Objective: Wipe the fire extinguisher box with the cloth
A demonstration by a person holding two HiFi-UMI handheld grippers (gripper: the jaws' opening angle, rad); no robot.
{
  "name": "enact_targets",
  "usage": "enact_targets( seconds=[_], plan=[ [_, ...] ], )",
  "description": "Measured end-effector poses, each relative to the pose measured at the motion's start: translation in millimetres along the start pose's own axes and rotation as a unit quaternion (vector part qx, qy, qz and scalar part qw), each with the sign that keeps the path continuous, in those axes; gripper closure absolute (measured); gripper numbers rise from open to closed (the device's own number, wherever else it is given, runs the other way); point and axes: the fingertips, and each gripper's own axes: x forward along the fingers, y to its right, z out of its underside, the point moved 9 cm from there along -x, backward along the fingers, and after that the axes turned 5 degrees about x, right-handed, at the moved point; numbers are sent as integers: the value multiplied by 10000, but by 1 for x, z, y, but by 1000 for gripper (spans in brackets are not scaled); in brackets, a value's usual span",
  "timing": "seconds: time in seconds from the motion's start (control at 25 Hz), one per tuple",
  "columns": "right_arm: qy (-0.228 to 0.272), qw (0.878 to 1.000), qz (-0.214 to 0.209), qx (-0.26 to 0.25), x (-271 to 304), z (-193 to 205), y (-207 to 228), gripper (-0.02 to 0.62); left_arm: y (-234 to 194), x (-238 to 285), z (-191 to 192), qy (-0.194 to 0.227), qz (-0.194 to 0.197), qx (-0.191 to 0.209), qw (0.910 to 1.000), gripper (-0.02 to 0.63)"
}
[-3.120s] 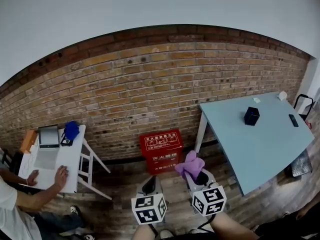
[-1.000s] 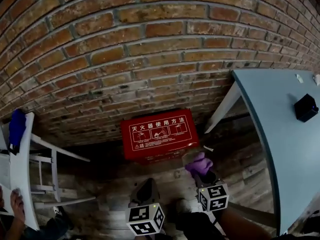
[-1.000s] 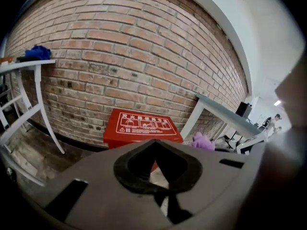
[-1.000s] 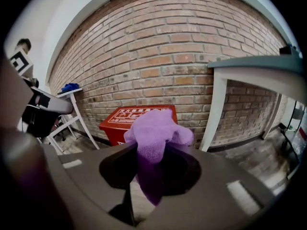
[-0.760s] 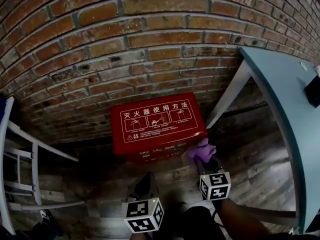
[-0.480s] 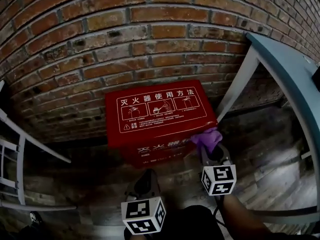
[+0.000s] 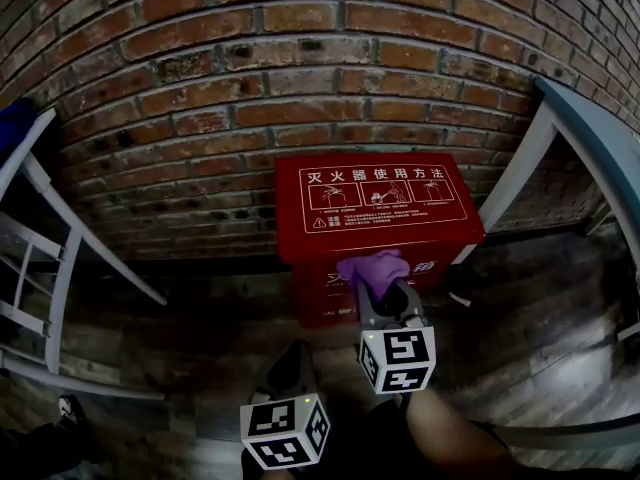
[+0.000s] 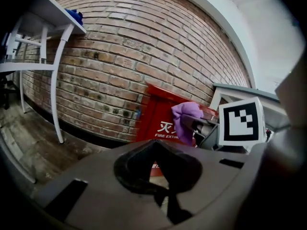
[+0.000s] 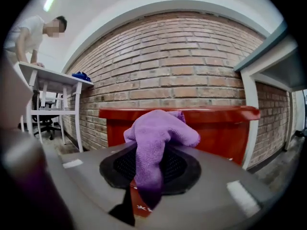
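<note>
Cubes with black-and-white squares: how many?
2. One cube tops the left gripper, low in the head view; the other tops the right gripper, which grips the purple cloth. None seems hidden.

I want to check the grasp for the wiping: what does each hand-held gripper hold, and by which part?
The right hand-held gripper pinches the purple cloth by a lower fold; the rest bunches above its jaws. The left hand-held gripper holds nothing.
</note>
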Motion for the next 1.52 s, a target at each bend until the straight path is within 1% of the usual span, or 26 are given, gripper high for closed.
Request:
enact_targets(
  seconds=[0.12,0.24,0.32,0.44,0.52,0.6,0.76,0.92,1.0,1.08,1.16,1.24,1.44,1.52],
  plan=[
    [-43,9995,-317,63,17,1,-45,495,-25,-21,1,84,-318,-62,9994,600],
    [-168,9973,-720,-21,30,4,-82,495,-45,-36,5,205,-613,-222,9977,600],
    [-322,9955,-879,-131,31,10,-95,494,-50,-42,15,205,-665,-352,9970,600],
    [-371,9942,-971,-261,36,15,-100,494,-58,-42,18,222,-734,-327,9965,600],
    [-476,9944,-916,-243,36,24,-89,494,-57,-37,18,248,-736,-256,9966,600],
    [-627,9954,-717,-116,33,35,-66,494,-50,-30,18,248,-659,-202,9973,600],
    [-786,9964,-74,319,19,49,2,492,-28,-14,18,232,-304,-109,9992,600],
    [-820,9916,686,727,3,59,78,492,-9,4,21,189,-27,-24,9998,600],
    [-820,9886,944,838,-2,62,112,492,-4,12,26,125,66,8,9999,600],
    [-806,9872,1095,828,-7,63,136,492,0,19,33,16,125,13,9999,600],
    [-773,9873,1135,796,-12,64,148,492,2,22,41,-84,160,-35,9998,600],
    [-753,9889,1052,732,-12,66,146,492,3,25,46,-145,184,-76,9997,600],
    [-865,9940,540,407,3,77,105,492,2,25,48,-156,159,-48,9997,600],
    [-951,9942,338,371,12,83,83,492,-2,22,49,-154,104,-50,9998,600]
  ],
)
